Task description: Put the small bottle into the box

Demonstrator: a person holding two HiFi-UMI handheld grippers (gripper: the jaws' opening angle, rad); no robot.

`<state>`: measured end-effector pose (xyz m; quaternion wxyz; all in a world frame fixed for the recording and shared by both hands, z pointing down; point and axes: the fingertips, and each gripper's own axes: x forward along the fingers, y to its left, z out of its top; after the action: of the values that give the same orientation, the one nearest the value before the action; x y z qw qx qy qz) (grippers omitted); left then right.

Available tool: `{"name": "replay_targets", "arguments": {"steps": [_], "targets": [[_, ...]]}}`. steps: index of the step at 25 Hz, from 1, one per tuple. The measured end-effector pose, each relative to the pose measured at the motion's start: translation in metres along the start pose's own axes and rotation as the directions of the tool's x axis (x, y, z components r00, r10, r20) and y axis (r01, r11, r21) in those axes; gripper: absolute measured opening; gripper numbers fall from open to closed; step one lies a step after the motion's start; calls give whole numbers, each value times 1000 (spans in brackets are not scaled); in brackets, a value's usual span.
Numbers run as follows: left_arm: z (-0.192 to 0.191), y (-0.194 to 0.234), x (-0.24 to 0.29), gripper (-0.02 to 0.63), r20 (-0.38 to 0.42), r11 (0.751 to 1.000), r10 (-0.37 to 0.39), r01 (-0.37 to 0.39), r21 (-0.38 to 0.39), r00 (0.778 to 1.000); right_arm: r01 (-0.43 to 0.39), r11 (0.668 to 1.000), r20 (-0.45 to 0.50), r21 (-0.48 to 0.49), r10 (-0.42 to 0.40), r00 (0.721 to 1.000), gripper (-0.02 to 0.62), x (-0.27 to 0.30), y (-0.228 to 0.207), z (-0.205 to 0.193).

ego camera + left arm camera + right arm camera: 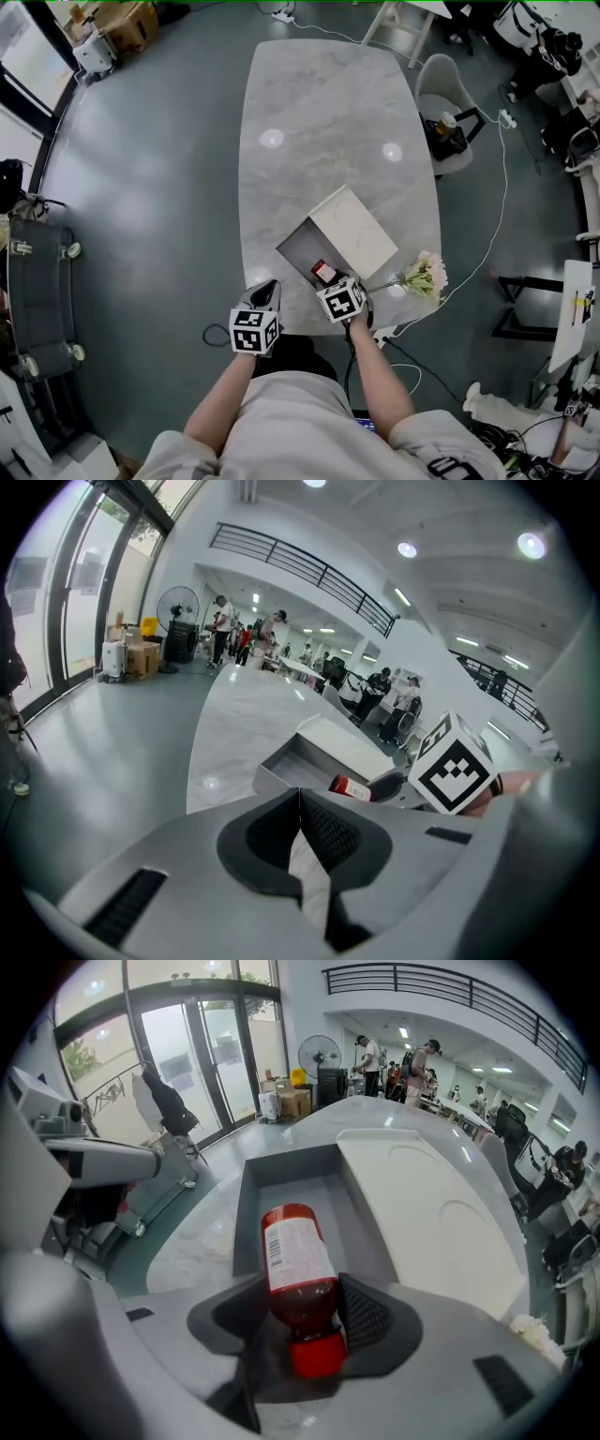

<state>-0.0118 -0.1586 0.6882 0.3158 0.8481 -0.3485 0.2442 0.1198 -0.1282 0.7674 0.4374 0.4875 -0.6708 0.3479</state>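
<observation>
Right gripper [305,1309] was clamped on the small red bottle with white label and red cap [298,1258]. Grip sat at the cap end, with the base pointing forward over the near end of the open grey box [247,1213]. Judged risk: with so short a hold the bottle could pivot or slip, strike the near wall, or land on the pale marble table [319,112]. Left gripper [298,829] hung aside, jaws together, empty.

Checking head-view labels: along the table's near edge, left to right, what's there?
Left gripper → right gripper, clamped on the bottle → flowers.
</observation>
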Motion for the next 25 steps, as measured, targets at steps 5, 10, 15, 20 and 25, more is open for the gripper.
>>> {"name": "replay_targets", "arguments": {"steps": [5,10,15,20,25], "targets": [[0,-6,-4,23,2,1000,-22,22,14,1000,25,999,-28,-44,-26,999,244,4,0,1],[-7,-8,-17,23,-3,999,-35,35,17,999,61,994,-42,-92,-65,997,245,3,1,-1],[1,-11,-29,23,16,998,-51,51,35,999,52,998,27,-46,-51,998,261,-12,6,7],[18,-11,-45,23,71,994,-86,81,71,994,103,995,144,3,-102,984,261,-40,21,22],[36,-22,-72,23,136,988,-125,110,112,983,140,986,362,89,-162,918,61,-101,47,49]]}}
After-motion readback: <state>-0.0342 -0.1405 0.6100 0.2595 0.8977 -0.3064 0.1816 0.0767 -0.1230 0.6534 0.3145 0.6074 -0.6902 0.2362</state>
